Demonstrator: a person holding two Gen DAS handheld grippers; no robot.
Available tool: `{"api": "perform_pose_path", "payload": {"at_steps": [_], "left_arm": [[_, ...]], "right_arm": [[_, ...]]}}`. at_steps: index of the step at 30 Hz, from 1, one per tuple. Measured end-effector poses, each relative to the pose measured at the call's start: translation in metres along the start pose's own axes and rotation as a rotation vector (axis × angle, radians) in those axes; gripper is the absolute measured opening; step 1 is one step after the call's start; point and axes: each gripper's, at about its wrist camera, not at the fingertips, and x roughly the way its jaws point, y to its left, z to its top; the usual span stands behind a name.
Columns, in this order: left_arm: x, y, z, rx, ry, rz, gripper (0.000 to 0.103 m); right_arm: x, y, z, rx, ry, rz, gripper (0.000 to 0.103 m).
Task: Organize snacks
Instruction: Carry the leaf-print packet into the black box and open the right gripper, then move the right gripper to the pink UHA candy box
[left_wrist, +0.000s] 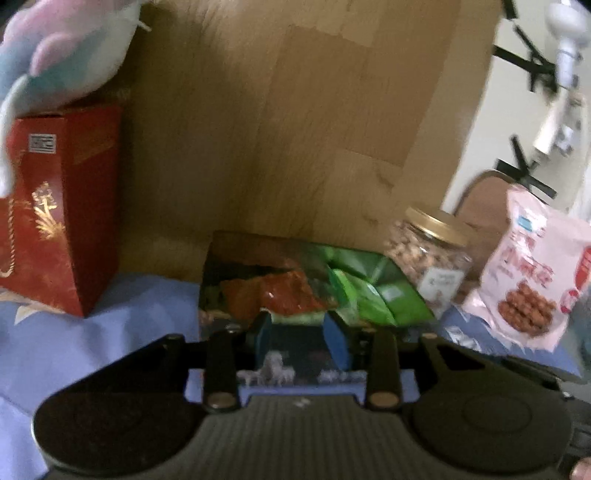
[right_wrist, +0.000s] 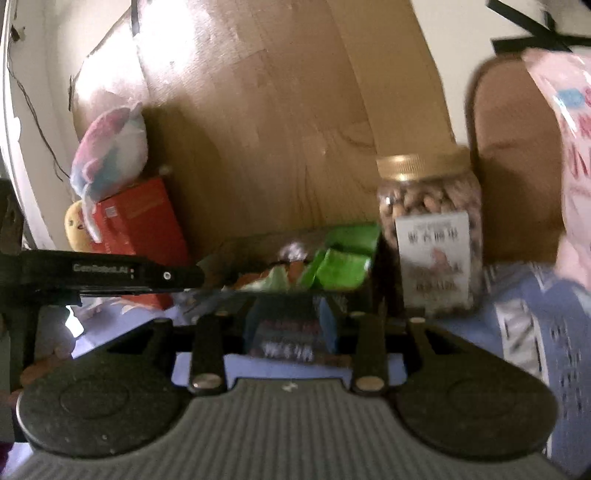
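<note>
**Snack box sitting between both hand-held grippers**

The dark snack box (left_wrist: 314, 280) is lying at the lower middle of both views, on a blue patterned cloth (left_wrist: 110, 332), holding red and green packets (left_wrist: 369, 295). The left hand-held gripper (left_wrist: 301, 332) is standing partly spread, its blue pads flanking the box's near wall; whether they are pressing it is too blurred to tell. The right hand-held gripper (right_wrist: 291, 328) is looking the same. A nut jar (left_wrist: 428, 254) is standing right of the box, a pink pouch (left_wrist: 532, 273) further right, a red carton (left_wrist: 62, 206) at left. The box is probably light and stiff, best taken by its rim; the packets look soft and slippery, the jar heavier and hard.
</note>
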Motion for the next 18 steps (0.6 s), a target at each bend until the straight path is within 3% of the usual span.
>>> {"api": "perform_pose_path", "payload": {"at_steps": [9, 18], "left_arm": [[-0.026, -0.034, -0.059, 0.046, 0.097, 0.040, 0.032], [-0.043, -0.043, -0.088, 0.047, 0.143, 0.098, 0.033]], "right_arm": [[-0.035, 0.011, -0.049, 0.095, 0.105, 0.000, 0.039], [-0.060, 0.021, -0.071, 0.155, 0.127, -0.022, 0.039]]}}
